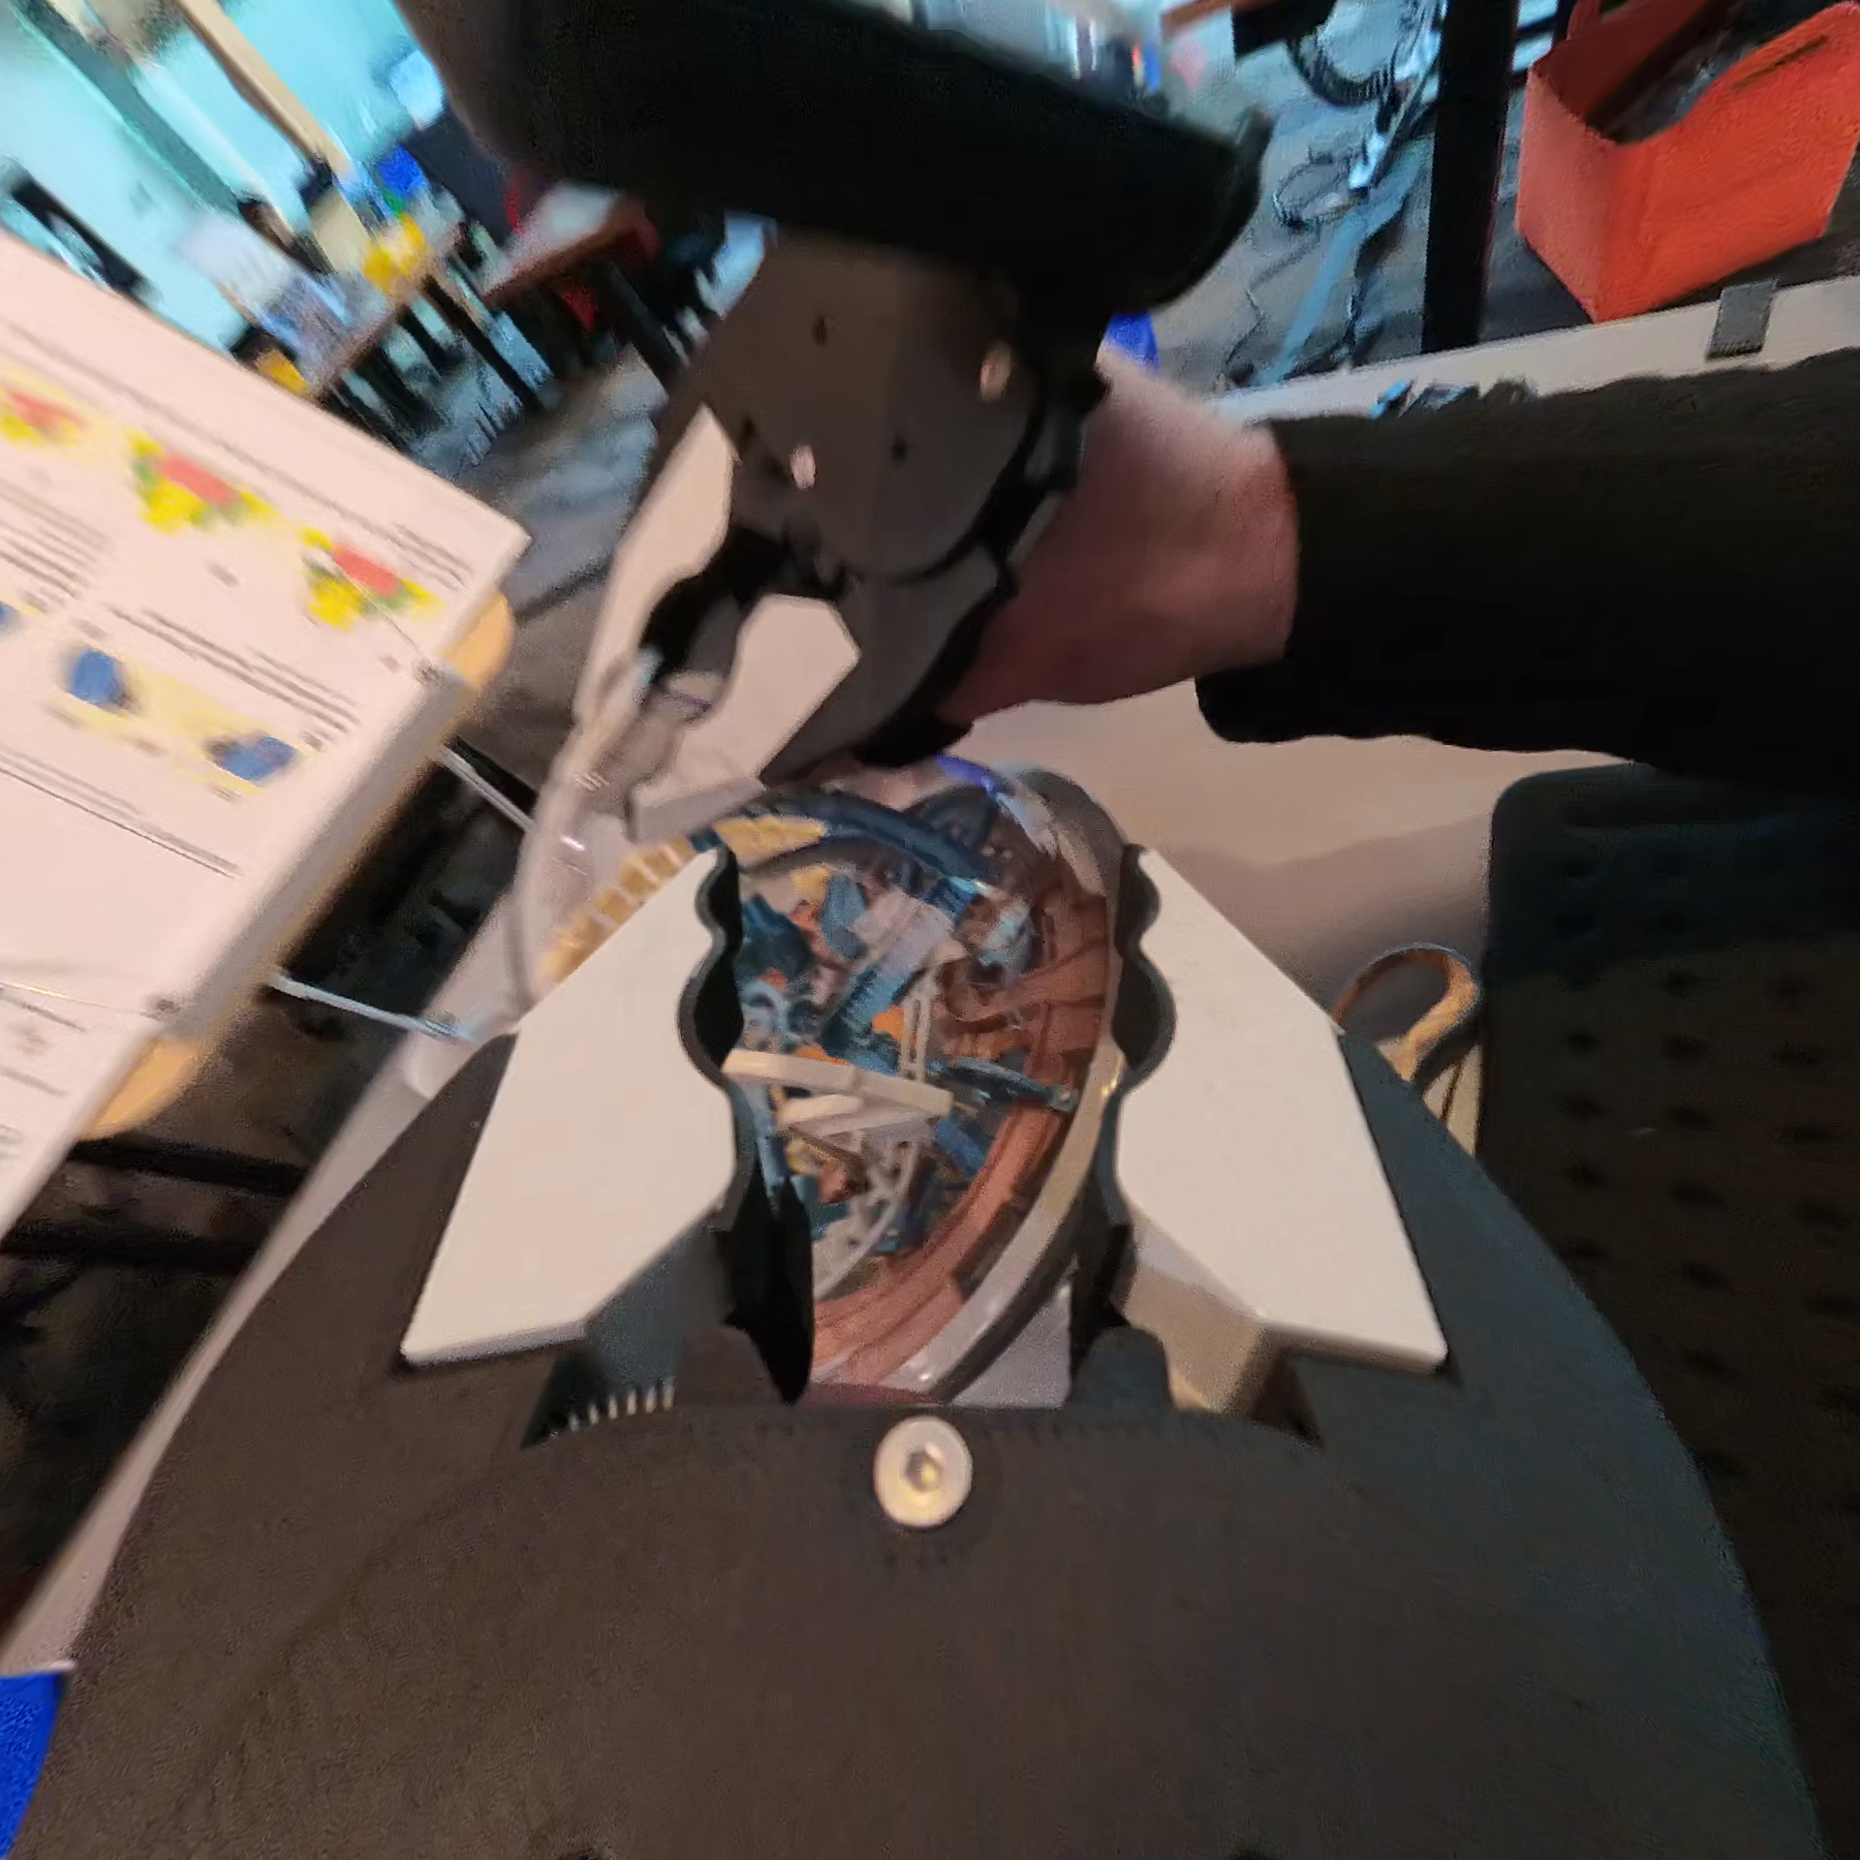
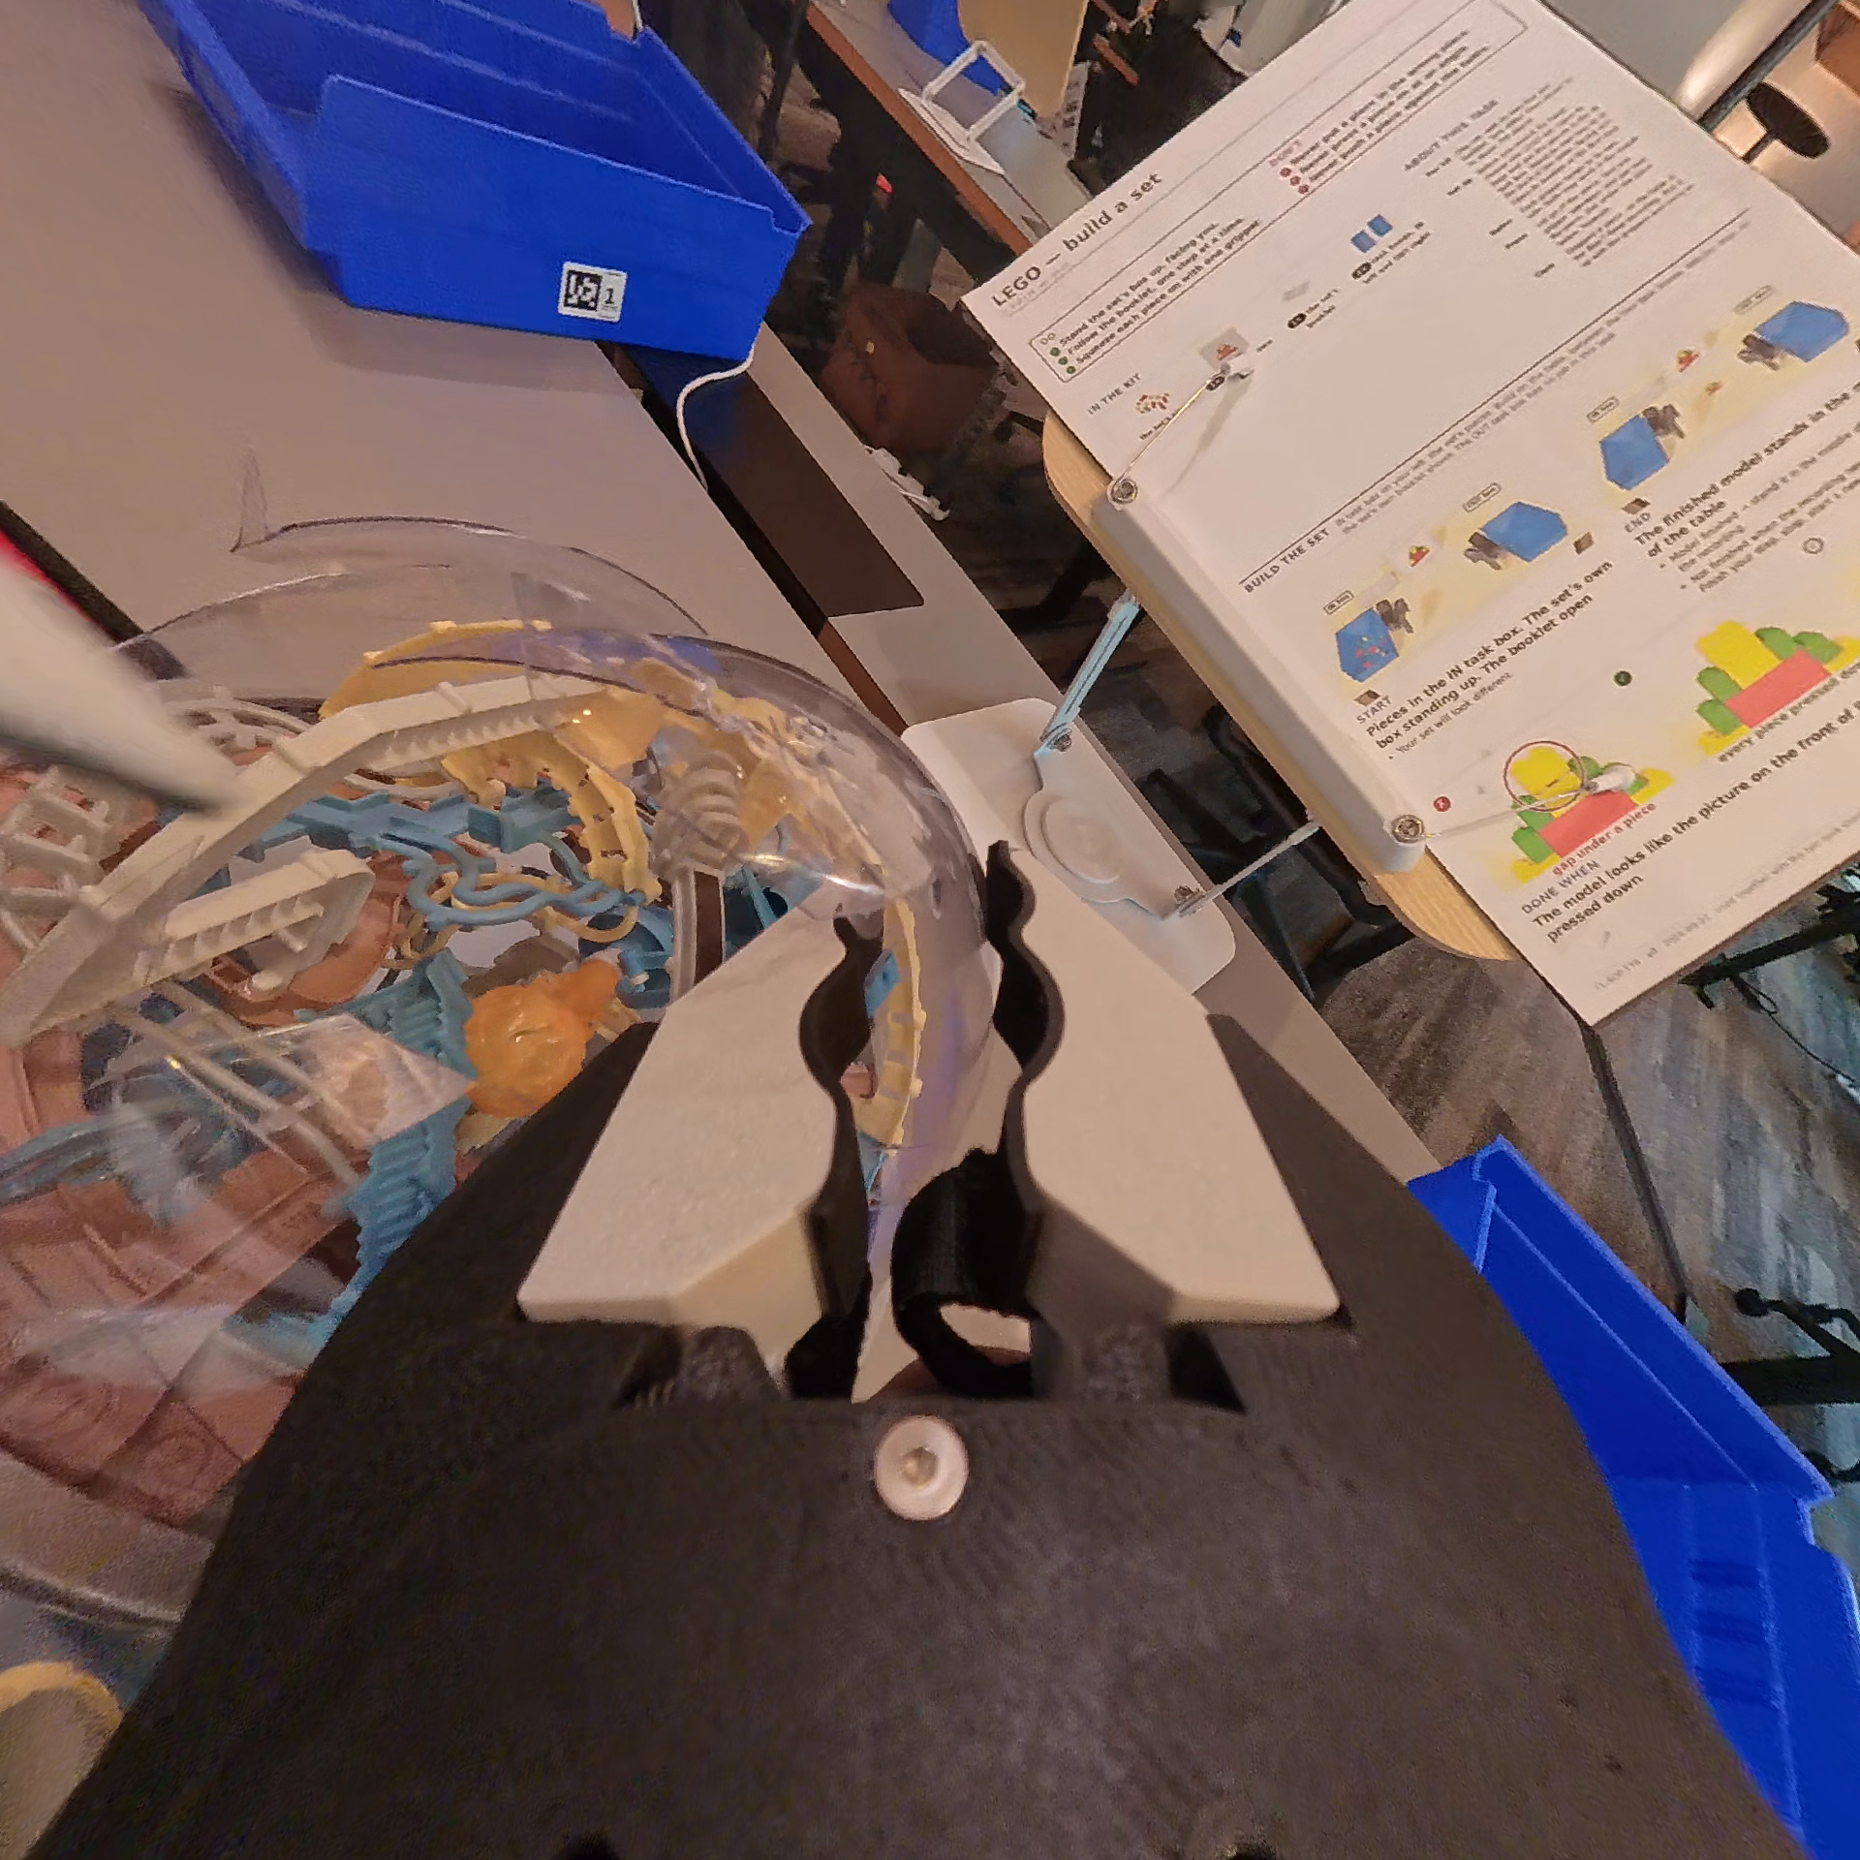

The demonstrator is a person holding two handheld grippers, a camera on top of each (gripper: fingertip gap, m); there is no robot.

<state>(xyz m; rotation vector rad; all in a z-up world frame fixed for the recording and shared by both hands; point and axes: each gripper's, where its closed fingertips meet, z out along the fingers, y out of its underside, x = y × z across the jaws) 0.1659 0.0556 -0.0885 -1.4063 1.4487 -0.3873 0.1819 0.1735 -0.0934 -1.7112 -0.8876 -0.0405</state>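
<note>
A clear plastic maze ball [image 1: 906,1057] with blue, cream, white and brown tracks inside rests on the grey table. My left gripper [image 1: 931,876] hovers over it with its jaws apart, and the ball fills the gap and spreads past the left finger. My right gripper [image 1: 684,785] comes in from above, held by a person's hand [image 1: 1137,564]. In the right wrist view my right gripper [image 2: 921,896] has its jaws narrow around the edge of the ball [image 2: 483,825]. A blurred left finger [image 2: 91,715] lies over the ball's top.
A printed instruction sheet [image 2: 1459,503] stands on a wooden board at the table's edge, on a white clamp base [image 2: 1087,805]. Blue bins sit at the far side [image 2: 483,171] and near right [image 2: 1661,1409]. An orange box [image 1: 1691,171] stands beyond. A black perforated surface [image 1: 1661,1006] lies to the right.
</note>
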